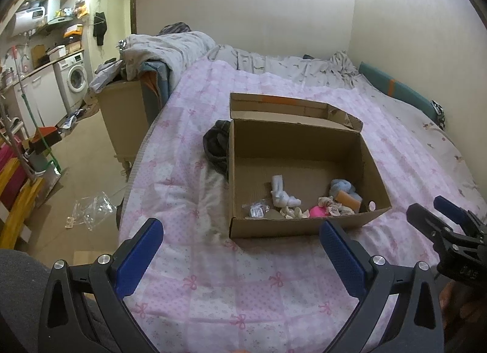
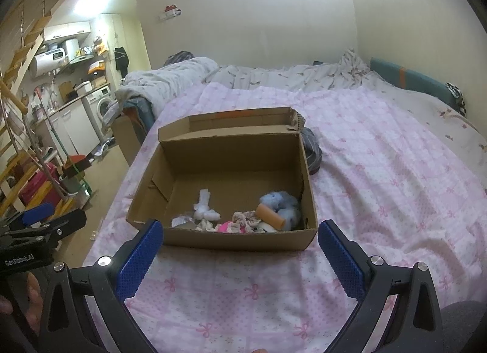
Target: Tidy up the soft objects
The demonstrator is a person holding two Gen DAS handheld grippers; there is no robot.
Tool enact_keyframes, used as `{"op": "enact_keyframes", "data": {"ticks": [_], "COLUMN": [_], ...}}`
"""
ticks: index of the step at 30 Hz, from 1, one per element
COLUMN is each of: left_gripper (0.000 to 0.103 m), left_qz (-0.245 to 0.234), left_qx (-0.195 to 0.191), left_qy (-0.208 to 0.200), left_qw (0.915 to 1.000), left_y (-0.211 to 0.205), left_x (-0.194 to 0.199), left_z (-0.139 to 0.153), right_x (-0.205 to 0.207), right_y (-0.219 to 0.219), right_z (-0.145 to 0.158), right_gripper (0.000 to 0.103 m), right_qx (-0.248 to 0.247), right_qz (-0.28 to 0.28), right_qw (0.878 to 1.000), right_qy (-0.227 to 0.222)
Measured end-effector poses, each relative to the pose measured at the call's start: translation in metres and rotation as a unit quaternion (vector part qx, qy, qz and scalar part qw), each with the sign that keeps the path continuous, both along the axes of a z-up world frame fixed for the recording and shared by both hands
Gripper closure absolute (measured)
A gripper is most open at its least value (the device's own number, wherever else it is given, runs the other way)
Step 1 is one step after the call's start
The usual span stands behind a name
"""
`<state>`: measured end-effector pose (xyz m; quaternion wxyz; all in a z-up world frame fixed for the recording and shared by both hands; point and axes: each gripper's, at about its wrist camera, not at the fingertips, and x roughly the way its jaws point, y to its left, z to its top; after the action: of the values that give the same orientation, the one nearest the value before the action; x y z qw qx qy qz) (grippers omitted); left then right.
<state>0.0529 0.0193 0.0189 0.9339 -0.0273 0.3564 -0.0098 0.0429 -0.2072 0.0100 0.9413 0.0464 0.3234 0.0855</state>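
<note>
We hold both tongs, left (image 1: pixel 240 249) and right (image 2: pixel 240 249), spread wide and empty above the bed (image 2: pixel 380 170), short of the box (image 2: pixel 225 238) where the soft things (image 2: pixel 243 216) lie bunched at its near wall. Reaching in, we risk nudging the light box across the quilt, or pinching several tangled pieces together.

Small soft items (image 2: pixel 243 216) lie clustered inside the open cardboard box (image 2: pixel 228 238).

1. Left gripper (image 1: pixel 240 249) is hovering over the pink bedspread (image 1: pixel 274 286), jaws spread wide, empty.
2. Box (image 1: pixel 292 226) is sitting open on the bed, holding a white sock (image 1: pixel 281 193), blue fluff (image 1: pixel 342 187) and a pink item (image 1: pixel 318 211).
3. Right gripper (image 1: pixel 438 216) is showing at right edge.
</note>
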Motion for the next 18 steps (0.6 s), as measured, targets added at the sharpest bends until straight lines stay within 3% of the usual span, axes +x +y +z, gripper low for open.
{"op": "enact_keyframes", "data": {"ticks": [18], "left_gripper": [0.0], "left_qz": [0.0], "left_qx": [0.003], "left_qy": [-0.002], "left_qw": [1.0], "left_y": [-0.0002], "left_x": [-0.0005], "left_z": [-0.0006], "right_x": [0.0], "right_y": [0.0002], "right_z": [-0.0009], "right_gripper": [0.0], "right_qx": [0.001], "right_qz": [0.0], "right_qw": [1.0], "right_qy": [0.001]}}
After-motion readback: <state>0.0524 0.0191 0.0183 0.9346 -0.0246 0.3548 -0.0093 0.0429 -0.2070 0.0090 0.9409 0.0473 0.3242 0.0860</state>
